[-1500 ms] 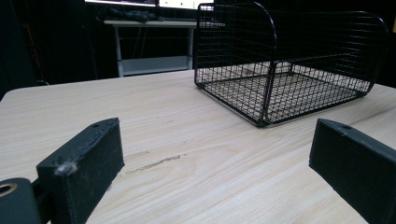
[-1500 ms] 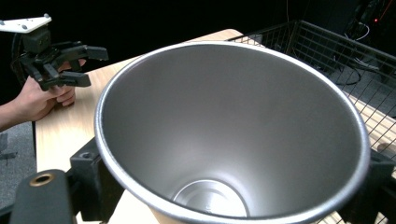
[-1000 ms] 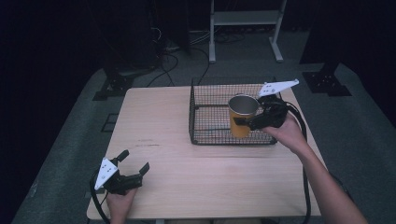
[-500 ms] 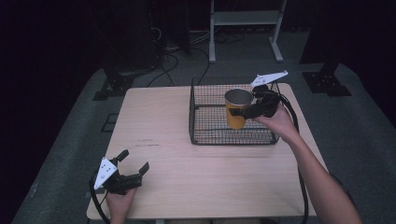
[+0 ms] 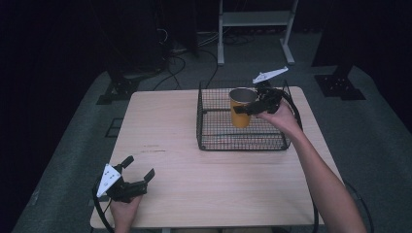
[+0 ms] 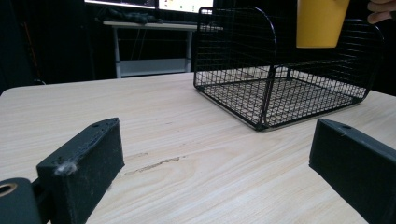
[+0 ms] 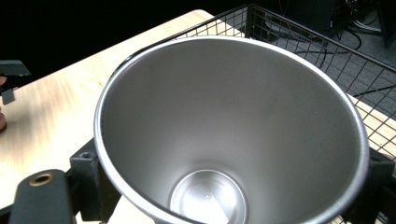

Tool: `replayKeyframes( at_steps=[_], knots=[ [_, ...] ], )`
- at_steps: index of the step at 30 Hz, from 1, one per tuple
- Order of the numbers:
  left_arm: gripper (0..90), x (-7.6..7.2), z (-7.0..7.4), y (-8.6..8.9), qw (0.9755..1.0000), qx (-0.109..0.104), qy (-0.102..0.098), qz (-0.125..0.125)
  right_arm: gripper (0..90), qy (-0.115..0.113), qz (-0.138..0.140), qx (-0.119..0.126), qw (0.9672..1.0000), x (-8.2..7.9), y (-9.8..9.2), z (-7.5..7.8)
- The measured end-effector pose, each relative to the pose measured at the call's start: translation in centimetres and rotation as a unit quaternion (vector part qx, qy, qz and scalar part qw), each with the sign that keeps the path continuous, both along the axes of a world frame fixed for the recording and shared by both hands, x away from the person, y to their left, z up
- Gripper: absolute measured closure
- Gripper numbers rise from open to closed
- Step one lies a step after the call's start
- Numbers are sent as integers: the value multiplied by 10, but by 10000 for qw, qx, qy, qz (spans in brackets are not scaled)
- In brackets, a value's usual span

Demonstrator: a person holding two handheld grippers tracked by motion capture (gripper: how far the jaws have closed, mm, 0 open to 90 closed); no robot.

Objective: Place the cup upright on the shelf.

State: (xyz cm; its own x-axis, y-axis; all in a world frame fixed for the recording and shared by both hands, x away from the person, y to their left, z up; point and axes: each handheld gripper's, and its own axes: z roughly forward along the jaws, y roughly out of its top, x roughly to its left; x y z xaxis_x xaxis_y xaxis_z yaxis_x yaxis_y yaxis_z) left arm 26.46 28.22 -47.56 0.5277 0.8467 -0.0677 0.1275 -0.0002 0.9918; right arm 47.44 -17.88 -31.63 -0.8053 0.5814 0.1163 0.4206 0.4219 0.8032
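Yellow cup (image 5: 241,110) with a bare steel inside and steel rim, upright, mouth open and empty. Held up above the floor of the black wire basket (image 5: 241,141), over its far right part, bottom clear of the mesh. Basket sits on the far right of the bench (image 5: 194,184), open top, nothing lying in it.

In the right gripper view the cup (image 7: 224,135) is clamped between the right tongs (image 7: 233,186).

black wire mesh basket (image 6: 285,79) on a pale wooden table (image 6: 187,154)
two black jaws stand wide apart low over the wood; a yellow tapered cup (image 6: 321,22) hangs above the basket's far side.
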Motion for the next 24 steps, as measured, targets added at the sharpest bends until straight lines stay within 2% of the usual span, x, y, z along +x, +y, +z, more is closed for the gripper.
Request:
replayKeyframes(
  at_steps=[3, 10, 12, 16, 22, 24],
  knots=[
    [23, 0, 0, 0, 10000, -21, -2, -4, 131, -46, -4, -20, 10000, 4, 2, 0],
    [24, 0, 0, 1, 10000, -27, -3, 0, 130, 51, -26, -75, 10000, 18, 6, -1],
    [24, 0, 0, 1, 10000, -28, -5, -2, 130, 31, -48, -40, 10000, 21, 7, -1],
    [23, 0, 0, 1, 10000, -26, -7, 0, 130, 144, -7, 27, 9999, 27, 10, -1],
    [23, 0, 0, 1, 10000, -24, -13, -2, 130, 142, 21, -40, 9999, 35, 13, -2],
    [23, 0, 0, 1, 10000, -25, -11, -4, 130, 47, 25, 5, 10000, 38, 15, -4]
  ],
)
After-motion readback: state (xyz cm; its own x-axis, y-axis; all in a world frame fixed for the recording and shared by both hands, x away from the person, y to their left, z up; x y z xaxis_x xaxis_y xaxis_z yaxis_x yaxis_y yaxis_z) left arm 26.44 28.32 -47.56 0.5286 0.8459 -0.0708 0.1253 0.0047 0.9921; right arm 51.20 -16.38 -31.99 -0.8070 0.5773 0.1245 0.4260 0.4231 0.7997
